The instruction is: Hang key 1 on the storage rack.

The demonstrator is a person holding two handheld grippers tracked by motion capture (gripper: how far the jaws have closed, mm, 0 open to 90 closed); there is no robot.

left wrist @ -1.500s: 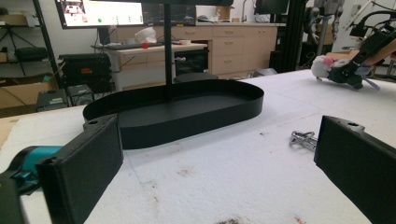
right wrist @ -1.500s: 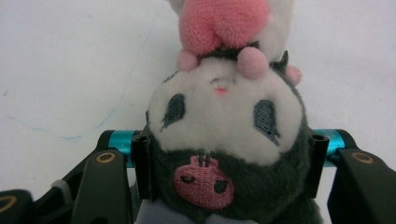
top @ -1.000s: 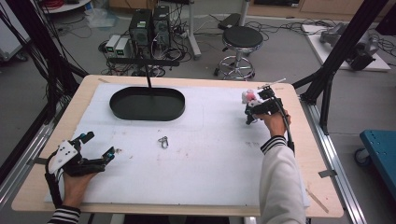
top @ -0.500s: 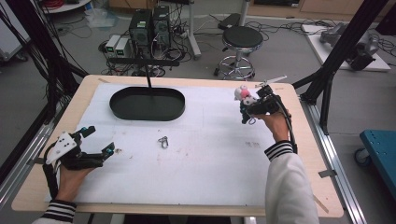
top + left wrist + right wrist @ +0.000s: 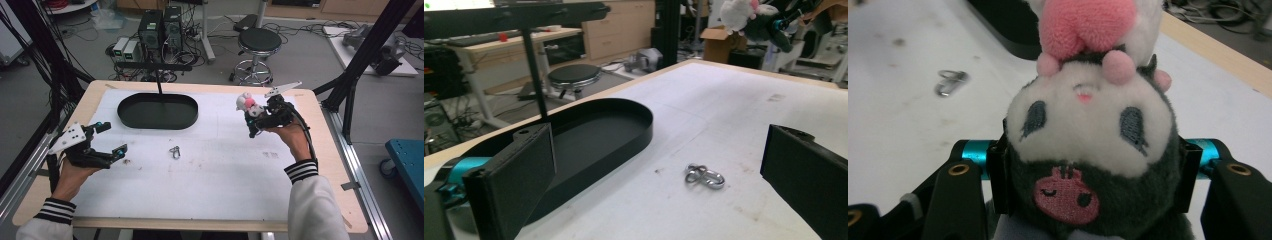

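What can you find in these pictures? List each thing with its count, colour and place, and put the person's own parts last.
Plush toy: one, dark grey, white and pink, clamped in the right gripper above the table's far right.
Tray: one, black, oval, far left of centre on the table.
Metal clip: one, silver, lying on the white sheet near the table's middle.
Sheet: one, white, covering most of the table.
Table: one, light wood.
Stool: one, black seat, on the floor beyond the table.
Left gripper: one, black, fingers apart, over the table's left edge.
Right gripper: one, black, shut on the plush toy.
Sleeves: two, white with striped cuffs, at the bottom.
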